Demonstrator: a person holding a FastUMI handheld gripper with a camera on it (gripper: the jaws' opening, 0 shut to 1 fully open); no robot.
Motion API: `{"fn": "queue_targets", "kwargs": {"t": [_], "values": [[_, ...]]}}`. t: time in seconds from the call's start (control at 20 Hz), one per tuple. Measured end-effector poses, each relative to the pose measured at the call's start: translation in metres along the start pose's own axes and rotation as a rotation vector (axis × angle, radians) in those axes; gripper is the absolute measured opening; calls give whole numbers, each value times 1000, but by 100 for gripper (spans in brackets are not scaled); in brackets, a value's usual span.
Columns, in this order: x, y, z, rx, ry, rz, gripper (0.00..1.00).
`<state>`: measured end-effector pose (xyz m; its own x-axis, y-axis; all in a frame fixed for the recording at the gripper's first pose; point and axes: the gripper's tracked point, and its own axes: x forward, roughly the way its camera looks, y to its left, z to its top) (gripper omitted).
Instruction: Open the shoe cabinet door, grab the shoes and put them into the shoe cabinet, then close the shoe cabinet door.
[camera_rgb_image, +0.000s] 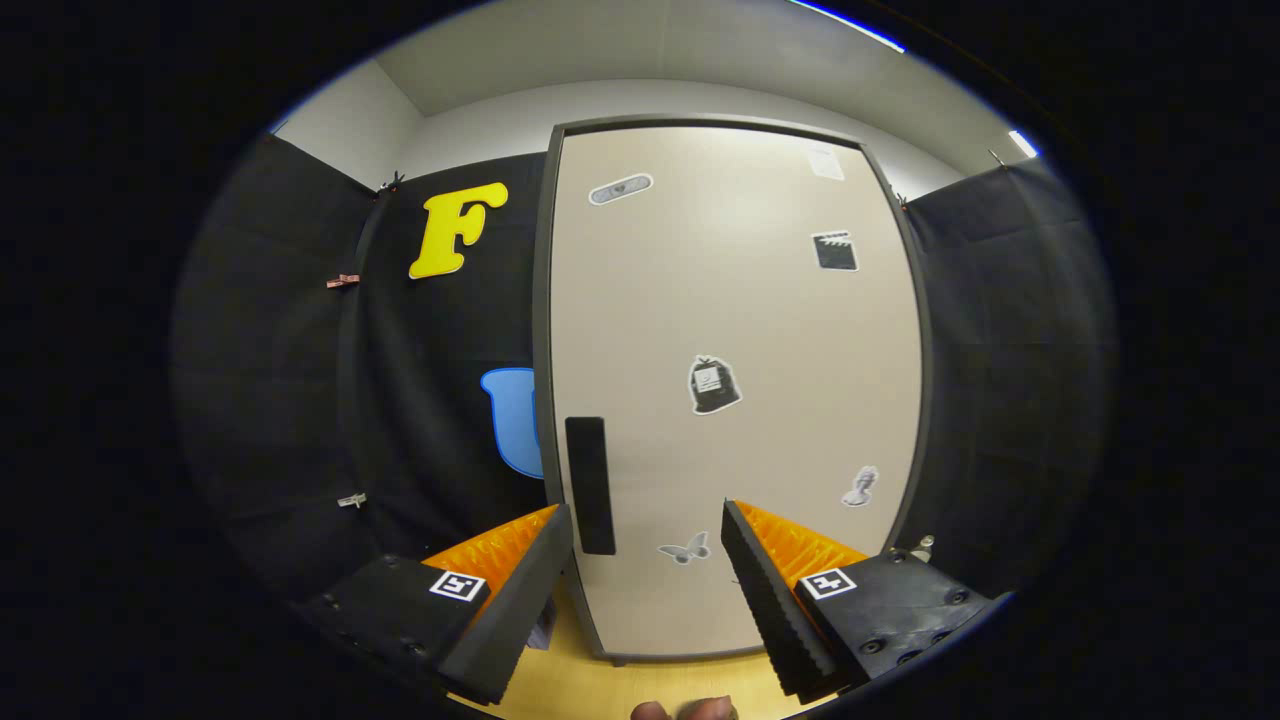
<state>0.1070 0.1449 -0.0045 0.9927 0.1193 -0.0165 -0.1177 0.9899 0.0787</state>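
Beige and smooth, the tall flat-fronted shoe cabinet door (735, 390) stands shut in its dark grey frame straight ahead of my gripper (647, 520), whose fingers are spread wide apart with nothing between them. The first step, opening the door, is not yet done, as I judge it.

To do it well I would aim for the black upright bar handle (590, 485) near the door's left edge. It sits just ahead of my left finger (520, 585), a touch to its inner side, so the handle is off-centre in the gap. I should shift the gripper leftward until the bar lies midway between the fingers, then go forward, close on it squarely, and pull along an arc, since the hinge is probably on the right side. A crooked grip could slip off such a slim bar.

Small grey and black stickers (714, 385) dot the door panel; they are no use as a hold. Below the door I see a strip of pale wooden floor (620, 690), and at its near edge something small I cannot make out.
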Motion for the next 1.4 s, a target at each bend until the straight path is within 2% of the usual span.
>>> {"fn": "queue_targets", "kwargs": {"t": [0.5,0.6,0.75,0.8,0.9,0.95,1.0,1.05,1.1,1.15,1.4], "values": [[85,29,-41,-9,67,4,98],[95,29,-46,-25,69,-4,92],[100,34,-44,-26,42,0,75],[102,35,-40,-30,21,-7,74],[102,26,-41,-33,26,-54,56],[107,28,-44,-9,33,-57,41],[103,25,-41,5,38,-57,41],[102,26,-40,1,32,-50,34],[102,26,-41,-4,31,-38,34],[100,27,-40,-18,32,-28,28],[91,27,-39,-15,40,1,27]]}}
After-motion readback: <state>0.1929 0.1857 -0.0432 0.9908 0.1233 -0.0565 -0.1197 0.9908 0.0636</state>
